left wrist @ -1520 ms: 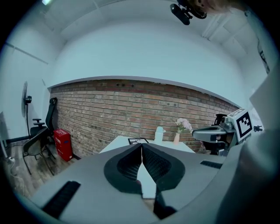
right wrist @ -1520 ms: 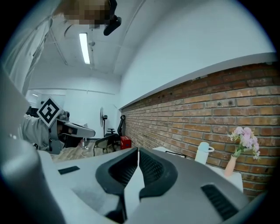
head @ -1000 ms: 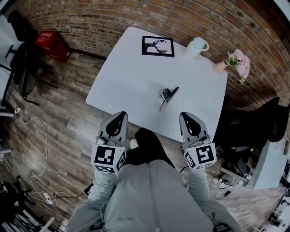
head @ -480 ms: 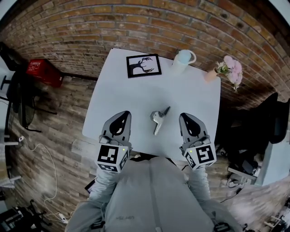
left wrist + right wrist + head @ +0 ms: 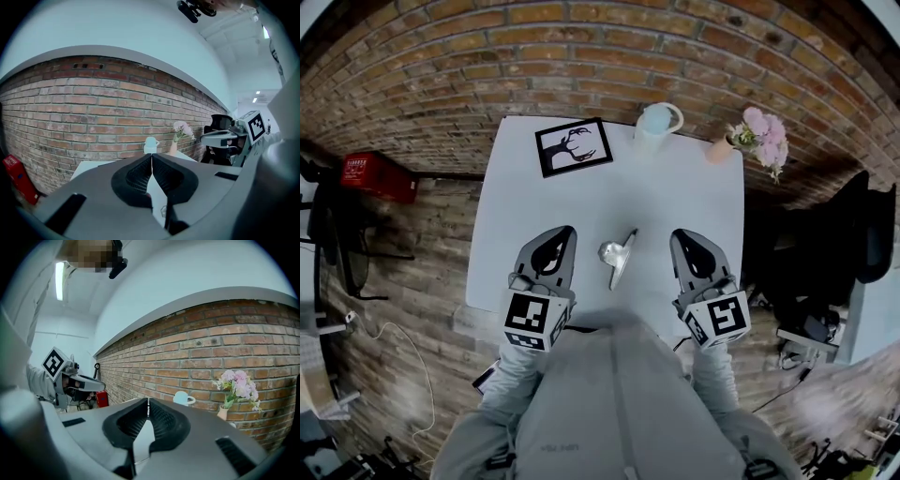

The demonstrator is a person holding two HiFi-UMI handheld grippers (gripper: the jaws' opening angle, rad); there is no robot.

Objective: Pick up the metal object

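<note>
left gripper [image 5: 561, 236] and right gripper [image 5: 684, 236], fingers closed and empty, flank the metal object [image 5: 614, 255] on the table [image 5: 694, 187]; print on the red crate [image 5: 370, 173] is too small to read.

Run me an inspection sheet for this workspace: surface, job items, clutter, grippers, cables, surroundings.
Surface: white table set against the wall.
Job's things: metal object lies on the table between the two grippers, touched by neither.
Clutter: framed picture, pale mug and vase of pink flowers along the far edge.
Grippers: left gripper and right gripper both shut and empty, over the table's near edge.
Cables: white cable on the floor to the left.
Surroundings: brick wall, wood floor, red crate, black chair.
</note>
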